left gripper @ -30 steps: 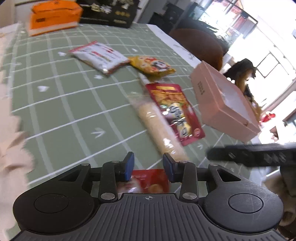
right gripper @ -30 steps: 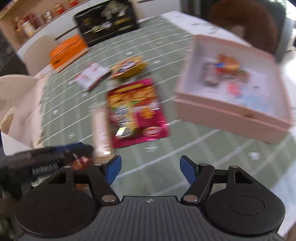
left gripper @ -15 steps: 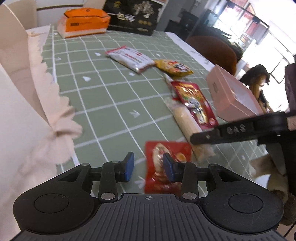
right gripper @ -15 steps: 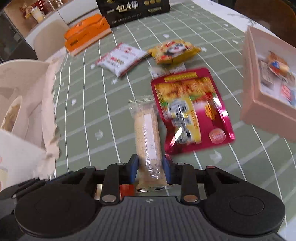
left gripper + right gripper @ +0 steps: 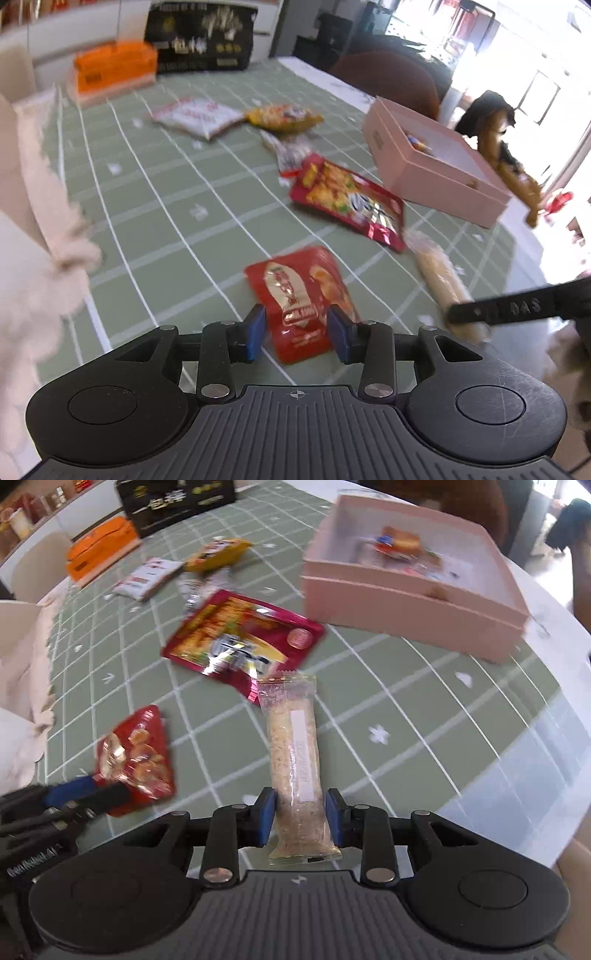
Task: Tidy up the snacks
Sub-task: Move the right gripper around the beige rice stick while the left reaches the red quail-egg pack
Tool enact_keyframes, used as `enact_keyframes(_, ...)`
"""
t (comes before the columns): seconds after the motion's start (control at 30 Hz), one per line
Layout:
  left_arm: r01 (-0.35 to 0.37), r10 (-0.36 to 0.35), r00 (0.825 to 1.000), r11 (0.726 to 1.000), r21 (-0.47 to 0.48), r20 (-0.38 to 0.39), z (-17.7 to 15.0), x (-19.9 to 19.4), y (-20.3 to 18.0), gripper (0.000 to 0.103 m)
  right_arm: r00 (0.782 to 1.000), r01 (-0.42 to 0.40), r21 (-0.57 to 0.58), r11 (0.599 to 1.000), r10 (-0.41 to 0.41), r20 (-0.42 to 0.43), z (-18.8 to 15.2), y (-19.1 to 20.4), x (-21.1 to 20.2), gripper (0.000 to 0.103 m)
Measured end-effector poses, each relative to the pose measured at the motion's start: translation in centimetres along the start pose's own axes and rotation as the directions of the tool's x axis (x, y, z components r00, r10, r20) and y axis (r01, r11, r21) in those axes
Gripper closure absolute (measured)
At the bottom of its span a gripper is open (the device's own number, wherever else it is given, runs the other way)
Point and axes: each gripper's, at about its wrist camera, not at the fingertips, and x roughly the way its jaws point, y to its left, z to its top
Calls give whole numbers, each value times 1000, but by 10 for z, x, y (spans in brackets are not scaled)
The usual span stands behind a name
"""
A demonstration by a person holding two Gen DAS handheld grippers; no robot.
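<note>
Right wrist view — right gripper (image 5: 299,818) clamps the cereal bar (image 5: 295,760); left gripper (image 5: 297,332) has just widened, loosely straddling the red packet (image 5: 299,295).

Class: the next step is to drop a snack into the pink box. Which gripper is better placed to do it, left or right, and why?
Probably the right gripper: its jaws are closed on the clear-wrapped cereal bar, and the open pink box lies just ahead. The left gripper straddles a small red packet, farther from the box.
</note>
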Motion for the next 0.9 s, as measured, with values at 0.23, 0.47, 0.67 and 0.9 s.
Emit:
enact_keyframes(0.23,-23,26,999,994,106,-23,5,17,-20,60,998,51,43,998,-52,18,-12,-3,8,40)
enact_keyframes(0.47,18,-11,999,991,130,-48,6,19,-22,58,995,98,3,995,-98,36,-18,5,16,12)
enact_keyframes(0.67,30,-18,997,984,173,-70,0,23,-31,46,992,106,24,994,-107,65,-22,1,21,0)
enact_keyframes(0.9,20,-13,998,991,133,-59,-3,21,-31,47,991,105,22,994,-107,86,-27,-1,19,0)
